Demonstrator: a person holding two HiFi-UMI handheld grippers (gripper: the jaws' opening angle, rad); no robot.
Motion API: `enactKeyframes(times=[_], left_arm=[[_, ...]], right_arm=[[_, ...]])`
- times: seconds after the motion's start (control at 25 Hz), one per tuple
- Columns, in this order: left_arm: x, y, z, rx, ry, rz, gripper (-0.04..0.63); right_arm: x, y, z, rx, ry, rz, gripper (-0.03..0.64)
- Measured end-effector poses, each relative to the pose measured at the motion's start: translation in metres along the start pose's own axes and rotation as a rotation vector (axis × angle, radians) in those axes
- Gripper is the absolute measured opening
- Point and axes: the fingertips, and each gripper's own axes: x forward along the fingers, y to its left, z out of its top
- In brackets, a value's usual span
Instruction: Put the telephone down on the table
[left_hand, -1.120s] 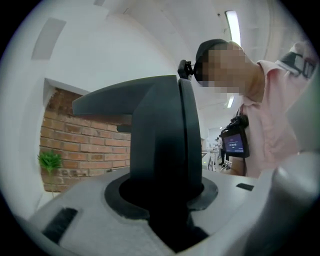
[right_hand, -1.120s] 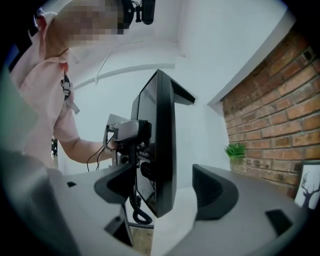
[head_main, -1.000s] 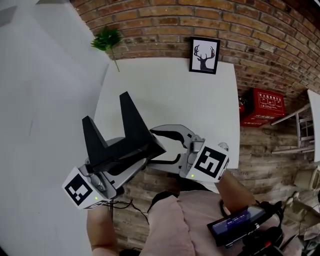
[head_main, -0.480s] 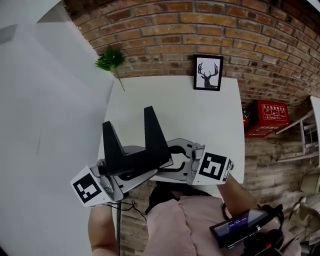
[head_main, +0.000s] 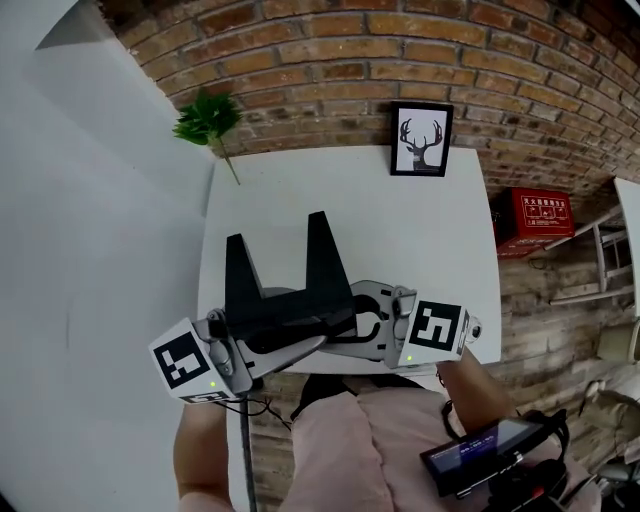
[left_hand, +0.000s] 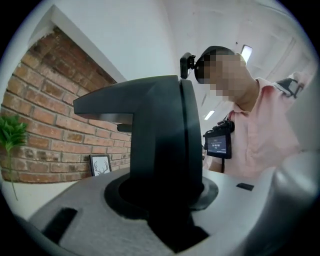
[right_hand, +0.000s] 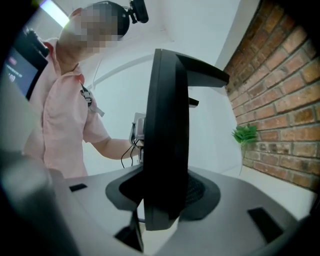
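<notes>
Matte black telephone (head_main: 285, 295), a flat slab with two tapering uprights, sits between the two tools over the near part of the smooth white bench (head_main: 400, 230). The left tool (head_main: 262, 345) clamps its slab. The right tool (head_main: 352, 322), whose jaws have just been closing, grips the slab opposite. Beyond the tools are a framed deer picture (head_main: 420, 140), a green sprig (head_main: 208, 118) and a rough brick wall (head_main: 330, 60).

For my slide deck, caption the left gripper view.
Left gripper clamped on black telephone, brick wall and deer picture behind.

Matt black plastic telephone (head_main: 285, 300), smooth white table (head_main: 400, 240), rough brick wall (head_main: 330, 60).
</notes>
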Motion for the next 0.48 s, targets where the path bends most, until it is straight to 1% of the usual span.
enactKeyframes(times=[0.16, 0.28, 0.36, 0.44, 0.48], left_arm=[[-0.006, 0.027, -0.011, -0.085, 0.013, -0.03, 0.167], [-0.006, 0.048, -0.02, -0.11, 0.031, -0.028, 0.172], [-0.006, 0.059, -0.024, -0.12, 0.04, -0.034, 0.18], [-0.006, 0.066, -0.023, -0.139, 0.035, -0.05, 0.217], [-0.007, 0.07, -0.02, -0.154, 0.022, -0.057, 0.251]], right_arm=[[0.011, -0.022, -0.01, 0.095, -0.007, -0.028, 0.164], [0.013, -0.042, -0.026, 0.123, 0.0, -0.049, 0.164], [0.015, -0.051, -0.027, 0.177, -0.031, -0.06, 0.163], [0.013, -0.059, -0.024, 0.228, -0.074, -0.074, 0.161], [0.011, -0.063, -0.023, 0.238, -0.089, -0.081, 0.16]])
